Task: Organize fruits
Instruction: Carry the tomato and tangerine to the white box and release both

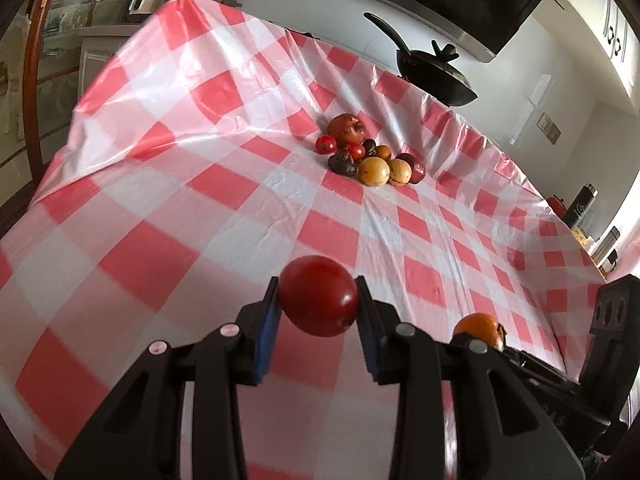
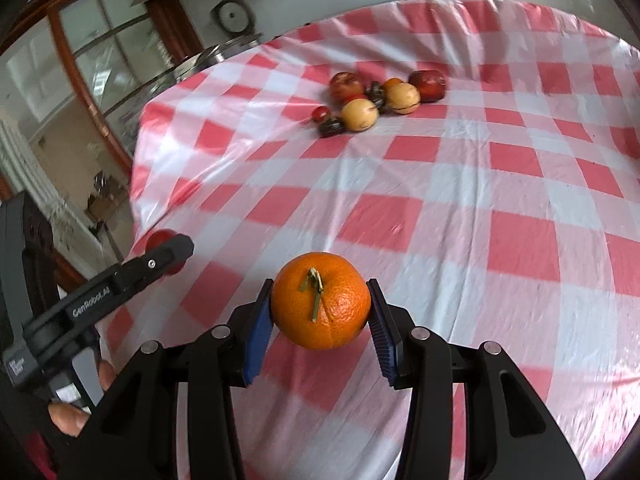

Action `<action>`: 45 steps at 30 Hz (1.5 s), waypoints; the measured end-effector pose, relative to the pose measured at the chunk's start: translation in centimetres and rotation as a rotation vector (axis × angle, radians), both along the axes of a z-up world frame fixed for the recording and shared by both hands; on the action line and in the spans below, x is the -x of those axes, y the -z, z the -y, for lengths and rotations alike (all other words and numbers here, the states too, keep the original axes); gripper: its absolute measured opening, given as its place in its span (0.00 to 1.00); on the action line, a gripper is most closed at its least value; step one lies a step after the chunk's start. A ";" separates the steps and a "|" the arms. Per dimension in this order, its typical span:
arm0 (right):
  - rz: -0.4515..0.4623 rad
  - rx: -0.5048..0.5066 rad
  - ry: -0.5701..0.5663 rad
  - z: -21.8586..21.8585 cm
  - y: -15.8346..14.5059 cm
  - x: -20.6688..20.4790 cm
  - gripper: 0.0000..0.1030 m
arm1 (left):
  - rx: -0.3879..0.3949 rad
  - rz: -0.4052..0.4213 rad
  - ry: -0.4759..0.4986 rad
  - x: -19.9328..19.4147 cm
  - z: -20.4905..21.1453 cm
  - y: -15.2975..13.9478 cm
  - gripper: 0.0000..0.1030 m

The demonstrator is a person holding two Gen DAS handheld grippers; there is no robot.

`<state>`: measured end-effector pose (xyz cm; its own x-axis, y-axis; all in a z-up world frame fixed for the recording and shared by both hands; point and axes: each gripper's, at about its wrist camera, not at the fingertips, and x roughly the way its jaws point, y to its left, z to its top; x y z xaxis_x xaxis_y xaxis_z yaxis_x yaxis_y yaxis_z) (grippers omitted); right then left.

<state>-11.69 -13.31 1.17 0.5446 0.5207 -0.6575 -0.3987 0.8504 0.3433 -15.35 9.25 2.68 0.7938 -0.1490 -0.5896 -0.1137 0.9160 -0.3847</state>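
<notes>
While both hands are carrying fruit, the pile of fruit point(image 1: 370, 152) is sitting far ahead on the checked tablecloth point(image 1: 200, 220), well apart from both grippers. The left gripper point(image 1: 317, 300) is squeezing a red tomato point(image 1: 318, 295) between its blue pads. The right gripper point(image 2: 320, 304) is squeezing an orange point(image 2: 321, 300), stem facing up. From each gripper, the pile is lying straight ahead, and I am guessing neither hand is nearer.

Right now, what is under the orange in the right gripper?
Only red-and-white checked tablecloth shows beneath the orange, which the right gripper holds clear of it. The patch directly behind the fruit is covered.
</notes>
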 end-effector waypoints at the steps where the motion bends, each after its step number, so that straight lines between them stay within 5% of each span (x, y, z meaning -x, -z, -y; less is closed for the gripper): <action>1: 0.005 0.006 -0.010 -0.2 -0.1 0.6 0.43 | -0.001 0.001 -0.002 0.5 -0.3 0.0 0.35; 12: 0.045 0.062 -0.129 -3.7 -0.3 4.0 0.43 | -0.038 -0.006 -0.018 5.2 -3.1 0.0 0.35; 30: 0.184 0.195 -0.589 -15.1 0.2 14.0 0.43 | -0.061 -0.062 -0.170 15.2 -10.6 2.2 0.35; 45: 0.194 0.413 -0.956 -24.6 6.3 21.6 0.43 | 0.038 -0.281 -0.438 21.7 -19.2 11.3 0.35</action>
<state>-33.30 11.27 -5.13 0.1413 0.5445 -0.8268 -0.9808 0.1904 -0.0422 -37.05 28.48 -8.60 0.5984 0.1368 -0.7895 -0.5871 0.7453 -0.3159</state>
